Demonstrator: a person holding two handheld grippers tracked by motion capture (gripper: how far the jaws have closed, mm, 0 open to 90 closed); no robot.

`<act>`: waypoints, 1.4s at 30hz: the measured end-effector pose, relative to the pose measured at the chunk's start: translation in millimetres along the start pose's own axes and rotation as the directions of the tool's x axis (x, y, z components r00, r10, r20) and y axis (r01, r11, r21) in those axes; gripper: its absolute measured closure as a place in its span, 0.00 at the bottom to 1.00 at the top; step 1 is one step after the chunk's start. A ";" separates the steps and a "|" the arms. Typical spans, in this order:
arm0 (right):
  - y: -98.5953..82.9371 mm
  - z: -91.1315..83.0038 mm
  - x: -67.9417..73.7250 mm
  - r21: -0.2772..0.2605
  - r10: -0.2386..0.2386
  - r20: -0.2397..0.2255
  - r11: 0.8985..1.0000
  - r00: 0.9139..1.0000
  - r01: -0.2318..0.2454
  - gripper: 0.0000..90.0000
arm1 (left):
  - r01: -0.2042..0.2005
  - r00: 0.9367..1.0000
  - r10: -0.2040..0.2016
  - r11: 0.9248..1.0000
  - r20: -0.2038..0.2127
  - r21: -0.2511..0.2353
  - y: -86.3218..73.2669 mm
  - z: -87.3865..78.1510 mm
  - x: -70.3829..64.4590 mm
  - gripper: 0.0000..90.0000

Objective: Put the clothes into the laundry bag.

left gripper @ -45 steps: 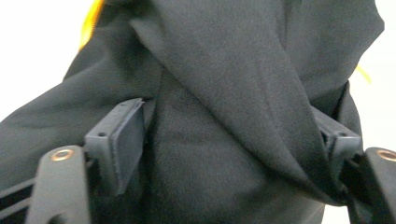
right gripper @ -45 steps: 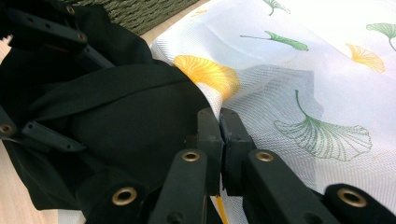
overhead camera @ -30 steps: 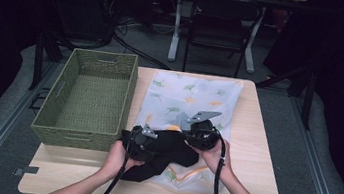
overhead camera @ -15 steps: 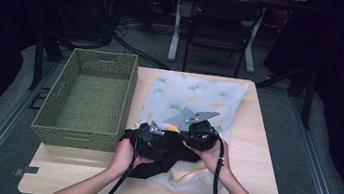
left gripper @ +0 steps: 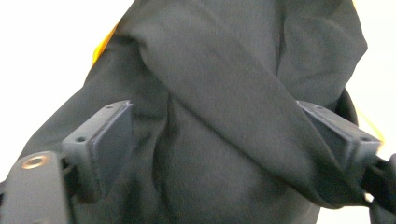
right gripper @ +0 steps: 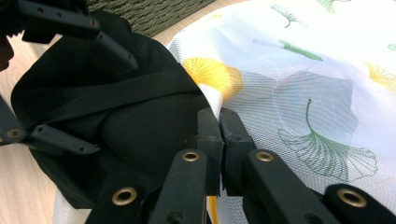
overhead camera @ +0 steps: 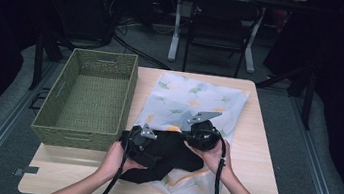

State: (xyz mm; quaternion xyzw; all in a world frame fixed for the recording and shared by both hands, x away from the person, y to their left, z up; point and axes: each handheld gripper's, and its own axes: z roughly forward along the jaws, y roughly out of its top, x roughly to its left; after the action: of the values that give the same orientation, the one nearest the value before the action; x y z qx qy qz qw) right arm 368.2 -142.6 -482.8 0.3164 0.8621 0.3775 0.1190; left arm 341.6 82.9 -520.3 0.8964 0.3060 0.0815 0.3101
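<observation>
Garment (left gripper: 210, 116) between left gripper (left gripper: 224, 140) jaws

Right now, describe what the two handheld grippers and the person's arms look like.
Both grippers are black. The left gripper and right gripper each carry a grey three-cornered plate on top and trail a black cable toward the person. In the gripper views, the fingers are flat black blocks on linkage bars with brass-coloured rivets. The forearms are bare; no sleeves or gloves are visible.

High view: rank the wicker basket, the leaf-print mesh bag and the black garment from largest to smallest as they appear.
1. Leaf-print mesh bag and wicker basket: look about alike, so unranked.
2. Black garment: clearly smallest, partly hidden by hands.
</observation>
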 end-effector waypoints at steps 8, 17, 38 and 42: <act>0.2 1.5 0.3 0.006 -0.006 0.002 1.000 1.000 0.006 0.99 | -0.023 1.000 0.024 0.998 0.016 -0.060 12.1 -5.3 -9.7 0.10; -0.4 -0.7 -0.8 0.001 0.000 0.007 1.000 1.000 0.000 0.99 | -0.047 0.998 0.046 0.999 0.046 0.016 -2.8 -8.0 -7.9 0.17; 5.5 -2.8 8.3 -0.030 -0.018 -0.008 0.999 1.000 0.017 0.99 | -0.020 0.997 0.015 0.998 -0.076 -0.059 17.4 7.4 -7.0 0.71; 8.9 -6.4 10.0 -0.056 -0.016 -0.025 0.998 1.000 0.015 0.99 | 0.011 0.995 -0.019 0.997 -0.099 -0.082 24.5 17.9 -6.5 0.70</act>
State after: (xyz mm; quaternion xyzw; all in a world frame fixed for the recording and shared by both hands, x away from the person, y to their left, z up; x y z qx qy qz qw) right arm 361.7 -135.4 -471.6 0.3014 0.8551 0.4046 0.1199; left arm 354.6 54.8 -519.4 0.8756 0.3241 0.1361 0.3313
